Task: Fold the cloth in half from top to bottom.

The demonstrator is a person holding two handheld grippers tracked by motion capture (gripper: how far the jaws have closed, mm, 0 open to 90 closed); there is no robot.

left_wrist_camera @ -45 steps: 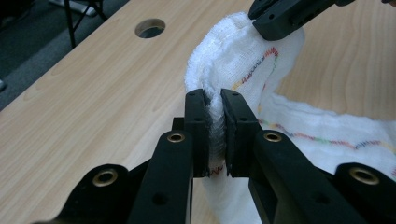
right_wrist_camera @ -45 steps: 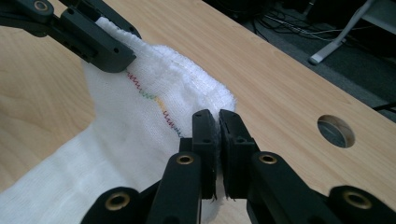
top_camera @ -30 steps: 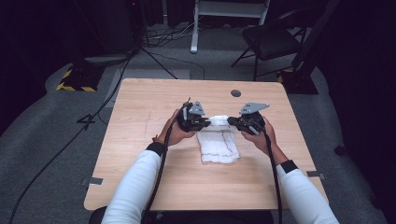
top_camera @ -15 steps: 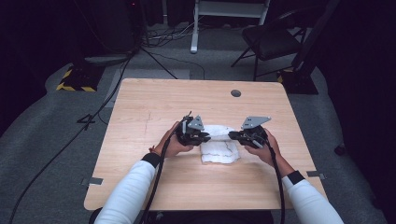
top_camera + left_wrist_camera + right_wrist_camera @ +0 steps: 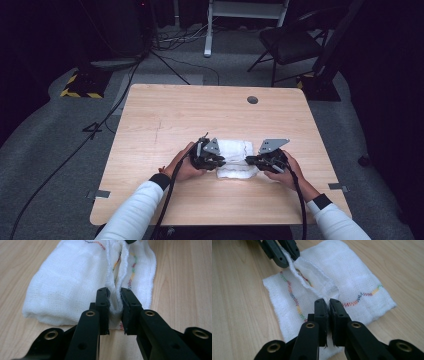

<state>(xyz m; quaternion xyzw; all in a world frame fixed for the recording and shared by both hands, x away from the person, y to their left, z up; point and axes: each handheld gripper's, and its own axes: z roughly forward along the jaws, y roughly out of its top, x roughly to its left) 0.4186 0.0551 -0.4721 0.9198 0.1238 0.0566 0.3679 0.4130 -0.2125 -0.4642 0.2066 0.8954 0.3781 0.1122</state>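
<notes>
A white cloth (image 5: 234,151) with a multicoloured stitched line lies folded on the wooden table (image 5: 200,115), near its front middle. My left gripper (image 5: 220,161) is at the cloth's left end, low over the table. In the left gripper view, its jaws (image 5: 115,293) pinch a raised fold of the cloth (image 5: 67,285); they have just been easing open with the cloth still between the pads. My right gripper (image 5: 250,161) is at the cloth's right end, shut tight (image 5: 327,302) on the upper layer's edge of the cloth (image 5: 352,272). The left gripper (image 5: 291,257) holds the far end of that edge.
A round cable hole (image 5: 252,99) sits near the table's far edge. On the floor beyond stand a chair (image 5: 295,42), a white stand leg (image 5: 207,30), a yellow-and-black striped block (image 5: 80,85) and several cables (image 5: 105,125). Bare tabletop lies left, right and behind the cloth.
Both hands have come toward the table's near edge and sunk, drawing the held cloth edge with them. The cloth now lies shorter and folded over between the grippers.
</notes>
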